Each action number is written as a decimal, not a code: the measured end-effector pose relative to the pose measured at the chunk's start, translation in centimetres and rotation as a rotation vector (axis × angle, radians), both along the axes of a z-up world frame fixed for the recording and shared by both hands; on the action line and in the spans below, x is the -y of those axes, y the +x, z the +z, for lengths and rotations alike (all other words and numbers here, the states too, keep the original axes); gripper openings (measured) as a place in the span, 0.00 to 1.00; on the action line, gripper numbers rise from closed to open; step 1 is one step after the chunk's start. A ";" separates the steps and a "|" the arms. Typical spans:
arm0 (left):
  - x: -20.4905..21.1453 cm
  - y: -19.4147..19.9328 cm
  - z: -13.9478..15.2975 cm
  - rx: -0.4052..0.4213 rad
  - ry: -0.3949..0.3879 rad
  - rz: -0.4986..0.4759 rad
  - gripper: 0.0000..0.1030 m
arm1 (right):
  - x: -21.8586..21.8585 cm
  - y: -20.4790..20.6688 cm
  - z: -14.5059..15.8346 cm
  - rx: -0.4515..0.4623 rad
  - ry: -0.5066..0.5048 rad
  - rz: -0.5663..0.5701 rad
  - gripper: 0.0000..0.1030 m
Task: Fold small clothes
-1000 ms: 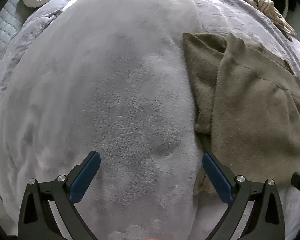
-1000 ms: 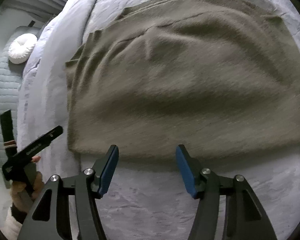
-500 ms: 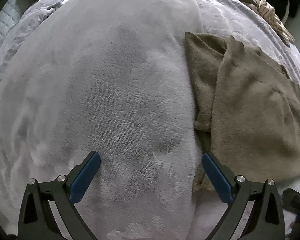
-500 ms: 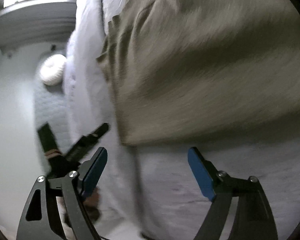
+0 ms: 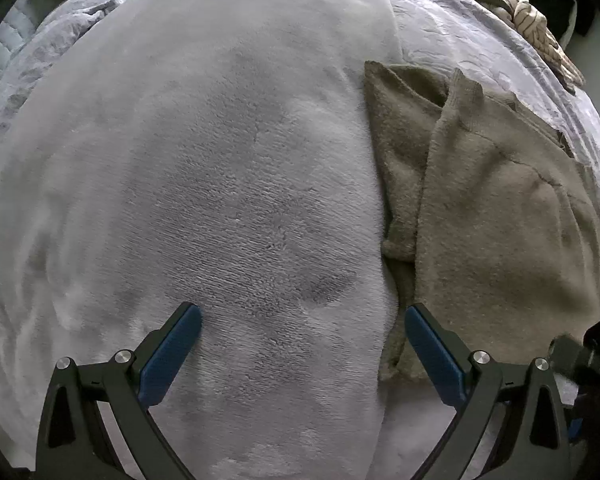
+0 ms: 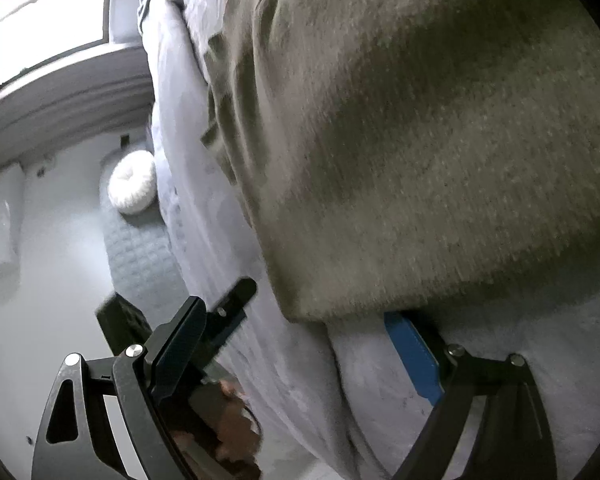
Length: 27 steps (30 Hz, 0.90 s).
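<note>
Right wrist view: right tongs (image 6: 296, 344) spread wide at sweater (image 6: 440, 152) hem corner; left tongs (image 5: 302, 344) open, empty; soft, limp knit; best pinched at corners.

On the bed (image 5: 452, 28), a fleece blanket (image 5: 220, 200) covers the left and middle, and the folded garment (image 5: 500, 220) lies just right of it, its left edge touching the blanket's edge. The left hand-held gripper (image 5: 302, 326) sits at the near side above the blanket, its right finger beside the garment's near left corner, with a bundle of cloth (image 5: 532, 20) at the bed's far right edge. In the right wrist view, the right hand-held gripper (image 6: 292, 320) sits at the garment's near corner with one finger tucked under its edge, the left hand-held gripper lies to its left, and a round cushion (image 6: 133, 188) rests farther left, beyond the blanket.
</note>
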<state>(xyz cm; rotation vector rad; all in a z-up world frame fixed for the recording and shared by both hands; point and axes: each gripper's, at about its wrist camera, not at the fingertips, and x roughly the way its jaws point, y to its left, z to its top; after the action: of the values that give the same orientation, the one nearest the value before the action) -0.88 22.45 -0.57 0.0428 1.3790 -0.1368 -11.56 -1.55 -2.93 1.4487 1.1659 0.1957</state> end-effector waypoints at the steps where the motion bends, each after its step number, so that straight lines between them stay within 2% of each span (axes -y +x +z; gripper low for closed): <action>1: -0.1 0.1 0.0 -0.003 -0.003 0.002 0.99 | 0.1 0.0 -0.2 -0.002 0.017 -0.020 0.90; 10: -0.3 0.1 0.1 -0.008 -0.022 -0.004 0.99 | 0.1 0.6 -0.8 0.006 0.057 -0.071 0.90; 18: -1.6 0.6 1.1 -0.019 -0.109 0.030 0.99 | -0.7 0.8 -0.9 0.009 0.059 -0.073 0.90; 23: -3.4 1.4 1.1 -0.030 -0.124 0.061 0.99 | 0.0 0.5 0.0 0.055 0.061 -0.158 0.90; 27: -4.0 1.5 1.3 -0.029 -0.148 0.066 0.99 | -0.6 0.9 -1.3 0.022 0.067 -0.142 0.90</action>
<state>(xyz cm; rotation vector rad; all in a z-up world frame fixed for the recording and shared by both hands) 0.62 26.41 0.70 -0.1283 1.3942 -0.1847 -10.66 -0.96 -4.26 1.5780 1.0427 0.1528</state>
